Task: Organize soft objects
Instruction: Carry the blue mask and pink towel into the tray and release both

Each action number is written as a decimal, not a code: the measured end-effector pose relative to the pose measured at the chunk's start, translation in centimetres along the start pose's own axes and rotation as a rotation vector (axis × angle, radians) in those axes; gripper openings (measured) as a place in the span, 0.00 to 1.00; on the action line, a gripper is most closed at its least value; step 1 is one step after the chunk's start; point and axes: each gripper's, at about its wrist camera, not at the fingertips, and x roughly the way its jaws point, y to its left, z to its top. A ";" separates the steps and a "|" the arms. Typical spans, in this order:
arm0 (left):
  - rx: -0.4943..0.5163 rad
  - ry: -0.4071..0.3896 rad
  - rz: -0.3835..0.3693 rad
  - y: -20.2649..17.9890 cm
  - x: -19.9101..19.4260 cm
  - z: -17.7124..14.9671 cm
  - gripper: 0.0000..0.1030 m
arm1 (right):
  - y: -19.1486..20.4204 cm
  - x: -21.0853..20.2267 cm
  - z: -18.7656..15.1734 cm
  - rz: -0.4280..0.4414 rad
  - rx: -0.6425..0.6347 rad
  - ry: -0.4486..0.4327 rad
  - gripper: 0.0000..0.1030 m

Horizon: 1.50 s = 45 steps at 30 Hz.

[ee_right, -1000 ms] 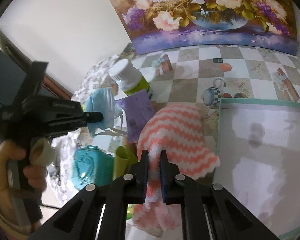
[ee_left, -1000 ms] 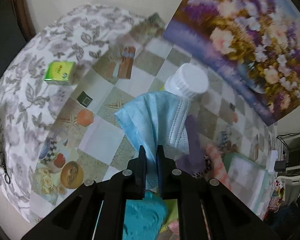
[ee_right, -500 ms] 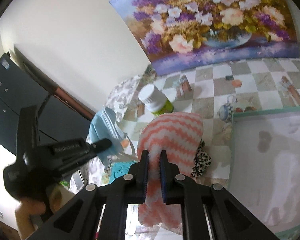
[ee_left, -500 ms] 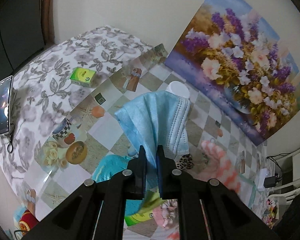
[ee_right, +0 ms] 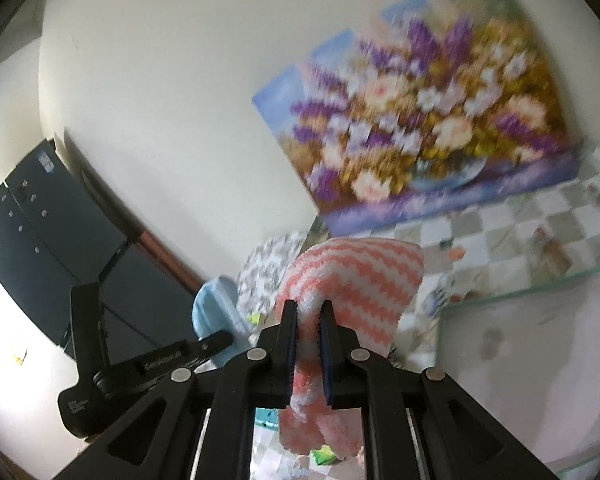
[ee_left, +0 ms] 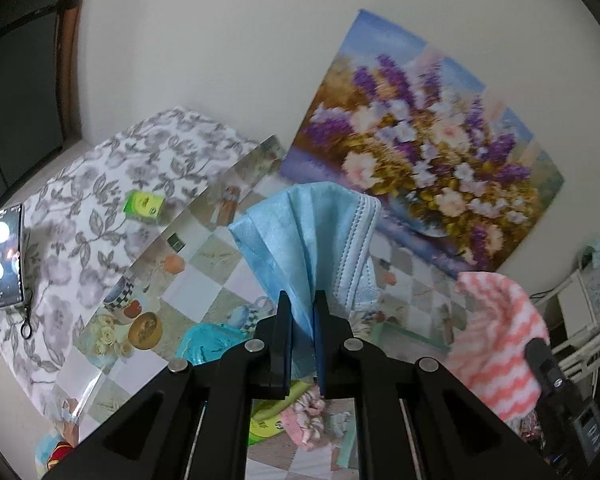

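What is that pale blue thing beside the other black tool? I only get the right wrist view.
Observer: A pale blue pleated face mask, pinched in the shut left gripper.
Operator: Is anything lying on the grey leaf-print cloth?
Observer: A black smartphone with its screen lit, near the cloth's edge.
Operator: Anything else there?
Observer: A small green box, farther toward the wall.

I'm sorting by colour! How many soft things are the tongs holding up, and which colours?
Blue: 1, the face mask in the left tongs
Pink-and-white striped: 1, the fluffy cloth in the right tongs
Total: 2
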 end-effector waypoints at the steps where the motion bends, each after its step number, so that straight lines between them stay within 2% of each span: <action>1: 0.007 -0.008 -0.014 -0.4 -0.4 -0.1 0.09 | -0.2 -1.0 0.2 0.002 0.004 -0.025 0.11; 9: 0.113 -0.027 -0.101 -4.5 -2.3 -1.4 0.09 | -1.5 -7.7 2.2 -0.016 0.007 -0.166 0.11; 13: 0.192 -0.024 -0.108 -7.1 -2.4 -2.6 0.09 | -2.6 -10.6 2.8 -0.007 0.024 -0.219 0.11; 20: 0.329 0.073 -0.144 -11.9 -0.3 -5.9 0.09 | -4.9 -13.6 2.8 -0.061 0.073 -0.265 0.11; 25: 0.400 0.169 -0.170 -14.4 2.0 -8.5 0.09 | -8.1 -13.6 2.5 -0.241 0.183 -0.224 0.11; 26: 0.413 0.194 -0.175 -14.9 2.6 -9.2 0.09 | -8.9 -13.3 2.4 -0.310 0.206 -0.201 0.11; 29: 0.434 0.246 -0.160 -15.6 4.1 -10.6 0.09 | -11.0 -12.6 2.0 -0.421 0.266 -0.144 0.12; 36: 0.443 0.385 -0.106 -15.6 8.4 -13.3 0.09 | -15.0 -10.6 0.9 -0.513 0.356 -0.054 0.13; 45: 0.450 0.487 -0.041 -15.2 11.7 -16.1 0.09 | -17.4 -5.9 -0.9 -0.571 0.362 0.107 0.13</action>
